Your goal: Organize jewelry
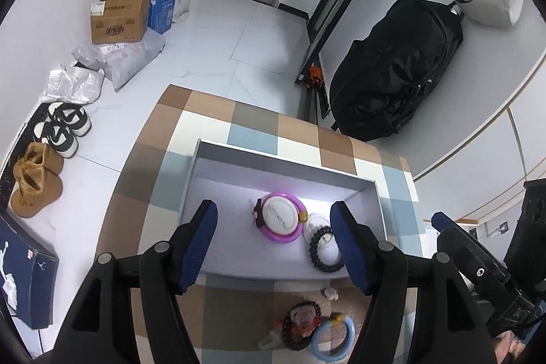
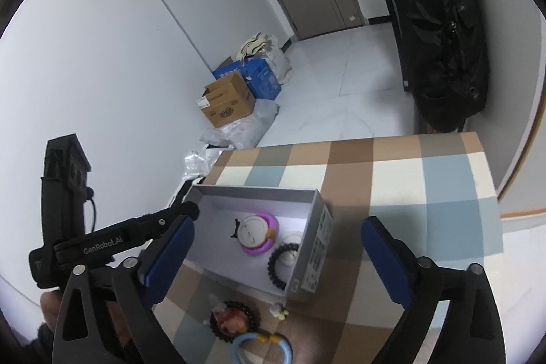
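An open grey box (image 1: 286,159) lies on the checked tablecloth. It holds a pink ring with a white disc (image 1: 281,217), a clear bangle (image 1: 319,220) and a black bead bracelet (image 1: 324,249). My left gripper (image 1: 274,248) hangs open above the box's near side with nothing between its pads. In front of the box lie a dark bead bracelet (image 1: 300,326), a light blue ring (image 1: 332,341) and a small cream charm (image 1: 330,293). My right gripper (image 2: 278,258) stands wide open over the box's near right corner (image 2: 307,275), holding nothing.
The tablecloth (image 1: 211,111) ends at the far and left sides, with floor beyond. Cardboard boxes (image 1: 119,19), plastic bags and shoes (image 1: 37,183) line the left wall. A black bag (image 1: 396,70) leans at the far right. A person's hand (image 2: 51,309) holds the left gripper.
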